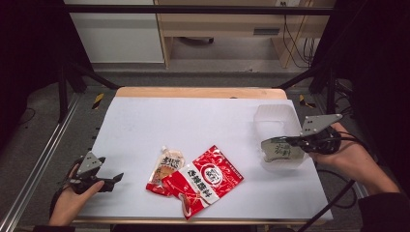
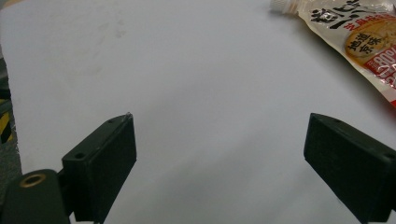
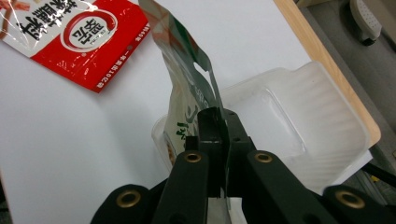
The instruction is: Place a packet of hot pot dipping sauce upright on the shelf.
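Black jaws of the right gripper point(image 3: 215, 140) are pressed together on the edge of a green-and-white packet point(image 3: 187, 88), pinching only a thin strip of its sealed rim. The packet hangs from that pinch over the near end of the clear plastic tray point(image 3: 327, 135), its lower part already dipping toward the tray's hollow. In the high view the same packet point(image 1: 282, 149) sits above the tray point(image 1: 270, 116), with the right gripper point(image 1: 297, 141) just beside the tray's right wall.

My worry is the slim grip: with so little foil between the jaws, the packet could slide out early or swing and land across the tray's rim instead of inside. The tray looks light, so a packet or jaw nudging its wall might push it toward the table's wooden edge point(image 3: 322, 65) beyond it.

Left of the tray, well apart from it, a red packet point(image 1: 209, 178) lies flat on the white table point(image 1: 193, 121), overlapping a spouted pouch point(image 1: 166, 166). Pulling one later may drag the other.

Farthest from the tray, the left gripper point(image 1: 112, 180) rests near the table's left edge with its jaws spread wide and nothing between them; in the left gripper view they frame bare table point(image 2: 210, 93), with the pouch point(image 2: 355, 42) off to one side.
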{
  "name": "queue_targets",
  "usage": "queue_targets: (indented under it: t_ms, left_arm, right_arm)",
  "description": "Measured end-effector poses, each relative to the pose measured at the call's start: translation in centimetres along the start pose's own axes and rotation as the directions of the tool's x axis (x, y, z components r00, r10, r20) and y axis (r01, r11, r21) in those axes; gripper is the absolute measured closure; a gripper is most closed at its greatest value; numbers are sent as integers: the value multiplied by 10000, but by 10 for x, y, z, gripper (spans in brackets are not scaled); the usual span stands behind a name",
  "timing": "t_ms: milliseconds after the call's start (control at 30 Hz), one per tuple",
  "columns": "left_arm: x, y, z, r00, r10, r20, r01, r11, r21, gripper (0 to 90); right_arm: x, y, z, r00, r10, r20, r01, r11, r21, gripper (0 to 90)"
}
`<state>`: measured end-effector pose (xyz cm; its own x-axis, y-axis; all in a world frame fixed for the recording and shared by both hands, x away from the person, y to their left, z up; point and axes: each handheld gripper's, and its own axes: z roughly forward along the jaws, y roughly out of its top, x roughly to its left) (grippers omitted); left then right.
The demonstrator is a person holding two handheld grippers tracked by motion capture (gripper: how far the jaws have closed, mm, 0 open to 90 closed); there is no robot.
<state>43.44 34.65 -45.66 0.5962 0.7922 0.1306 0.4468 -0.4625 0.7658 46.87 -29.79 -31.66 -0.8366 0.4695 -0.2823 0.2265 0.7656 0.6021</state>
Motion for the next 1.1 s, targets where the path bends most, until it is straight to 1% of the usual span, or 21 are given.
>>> queue_targets:
  t_ms: [100,167,233,367,467,533,567,600,633,733,767,833,933,1033,1100]
  left_arm:
    - [0,0,0,10000,-27,0,27,10000,-18,92]
    - [1,0,0,10000,-9,-1,9,10000,4,92]
    - [0,0,0,10000,-25,11,25,10000,-9,92]
    - [0,0,0,10000,33,20,-33,10000,16,92]
    - [0,0,0,10000,49,24,-49,10000,53,93]
    - [0,0,0,10000,34,14,-34,10000,36,93]
    - [0,0,0,10000,21,3,-21,10000,22,93]
    - [0,0,0,10000,-8,3,8,10000,6,93]
    - [1,0,0,10000,-8,5,8,10000,12,93]
    - [1,0,0,10000,10,6,-10,10000,40,93]
    - [1,0,0,10000,-7,5,7,10000,24,92]
    - [0,0,0,10000,-7,6,7,10000,28,93]
    - [0,0,0,10000,27,-14,-27,10000,72,92]
    - [0,0,-1,10000,23,-30,-22,10000,73,91]
    - [0,0,-1,10000,34,-33,-34,10000,77,91]
  right_arm:
    - [-1,-4,8,9999,169,7,-169,9998,75,893]
    - [-3,-6,8,9992,377,123,-377,9993,10,889]
    - [-6,-9,8,9983,555,168,-557,9984,71,879]
    - [-10,-13,10,9942,974,457,-986,9948,247,850]
    - [-14,-14,11,9885,1310,759,-1349,9897,485,827]
    - [-16,-15,13,9857,1454,856,-1504,9871,545,799]
    - [-17,-16,13,9844,1519,893,-1575,9857,594,775]
    - [-17,-16,13,9835,1559,916,-1617,9851,591,733]
    - [-17,-16,13,9806,1721,943,-1780,9823,587,683]
    - [-14,-15,10,9756,1897,1108,-1967,9788,565,530]
    - [-12,-13,9,9733,1965,1191,-2031,9780,467,475]
    - [-8,-9,6,9724,1952,1277,-2001,9794,272,399]
    - [-3,2,2,9711,1897,1446,-1929,9812,81,309]
    - [3,17,-2,9717,1818,1510,-1807,9833,-206,251]
    - [8,28,-4,9699,1826,1613,-1777,9831,-444,225]
